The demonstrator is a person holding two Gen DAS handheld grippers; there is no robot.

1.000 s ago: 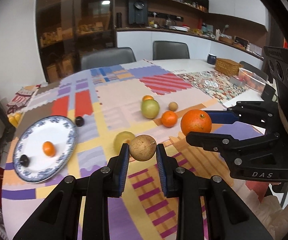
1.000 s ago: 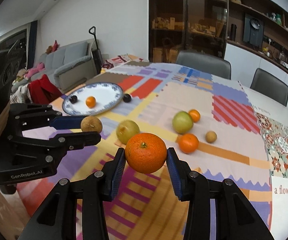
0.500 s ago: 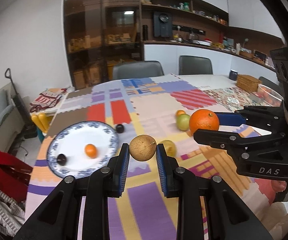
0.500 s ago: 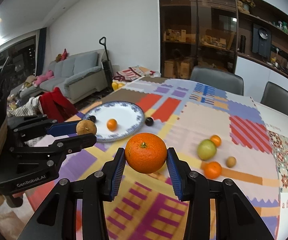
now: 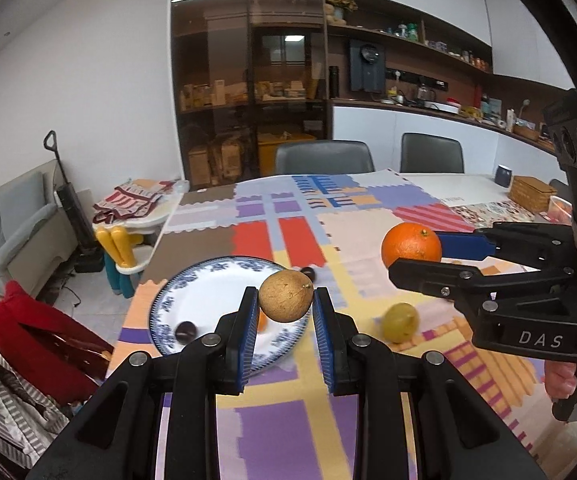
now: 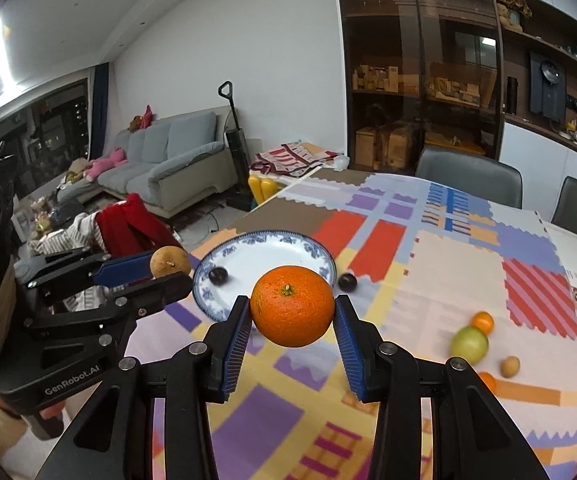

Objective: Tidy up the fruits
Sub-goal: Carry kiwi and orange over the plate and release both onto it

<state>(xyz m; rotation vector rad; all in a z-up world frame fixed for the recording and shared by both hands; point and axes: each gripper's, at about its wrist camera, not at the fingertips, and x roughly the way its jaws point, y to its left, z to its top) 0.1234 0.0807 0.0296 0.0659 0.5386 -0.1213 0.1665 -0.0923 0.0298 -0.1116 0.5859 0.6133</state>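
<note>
Left tongs (image 5: 284, 304) clamped on brown round fruit (image 5: 285, 297), held above blue-rimmed plate (image 5: 168, 300). Right tongs (image 6: 291, 320) clamped on orange (image 6: 291, 311), above counter (image 6: 448, 280) near plate's edge. Dark plum (image 6: 218, 275) on plate, another (image 6: 347, 281) just beside it.

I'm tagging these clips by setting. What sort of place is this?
Most likely a home's open dining and living area: a dining table under a patchwork cloth with chairs around it, a grey sofa beyond, and a kitchen-style counter with shelves along the wall.
</note>
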